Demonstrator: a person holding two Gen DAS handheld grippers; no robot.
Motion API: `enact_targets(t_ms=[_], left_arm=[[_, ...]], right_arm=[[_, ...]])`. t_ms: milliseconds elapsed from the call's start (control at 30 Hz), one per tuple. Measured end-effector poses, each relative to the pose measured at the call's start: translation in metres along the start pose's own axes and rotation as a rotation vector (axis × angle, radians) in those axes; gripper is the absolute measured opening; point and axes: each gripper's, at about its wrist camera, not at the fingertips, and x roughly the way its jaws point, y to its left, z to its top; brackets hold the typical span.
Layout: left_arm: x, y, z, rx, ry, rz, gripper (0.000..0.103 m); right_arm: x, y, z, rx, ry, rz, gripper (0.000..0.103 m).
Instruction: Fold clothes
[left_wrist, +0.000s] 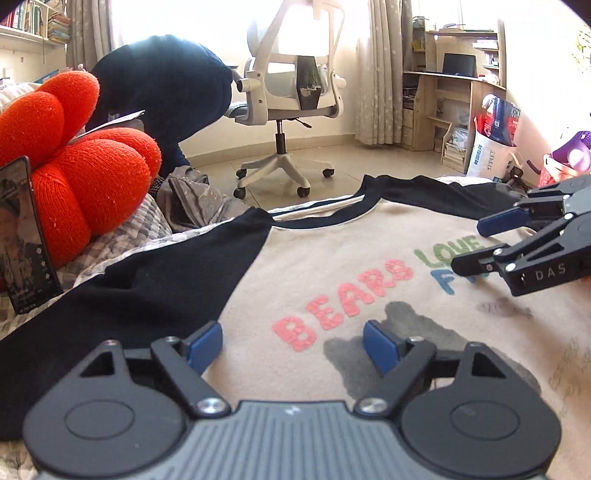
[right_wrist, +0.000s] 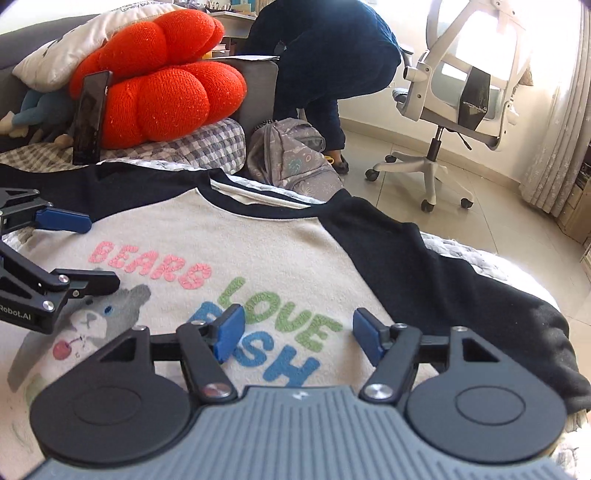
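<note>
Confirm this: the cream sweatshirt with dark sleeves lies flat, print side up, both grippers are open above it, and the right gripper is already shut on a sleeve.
Not quite. The right gripper is not shut on a sleeve: the right wrist view shows its jaws apart over the print, holding nothing. The rest stands: the sweatshirt lies flat, print up, and the left gripper is open above it.

From my end I count one sweatshirt laid out with two dark sleeves, two grippers over it, left gripper and right gripper, both spread wide. Then one orange cushion, one phone, one backpack, one office chair.
</note>
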Motion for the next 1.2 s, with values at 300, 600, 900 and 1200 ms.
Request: enact_targets(t_ms=[300,600,900,1200], left_arm=[[-0.067,0.009,-0.042,-0.048,0.077,-0.037,0.091],[-0.124,0.015,-0.071,-0.127,0.23,-0.113,0.079],[-0.149,0.028,-0.092,-0.375,0.352,-0.244,0.04],[-0.166,0.028,-0.1,-0.444,0.406,-0.252,0.004]], right_arm=[[-0.058,0.0,-0.047,-0.007,0.057,0.021,0.075],[-0.11,-0.012,-0.079,-0.007,0.191,0.04,0.075],[-0.14,-0.032,-0.106,0.239,0.337,0.24,0.03],[-0.172,-0.022,-0.089,0.134,0.294,0.196,0.009]])
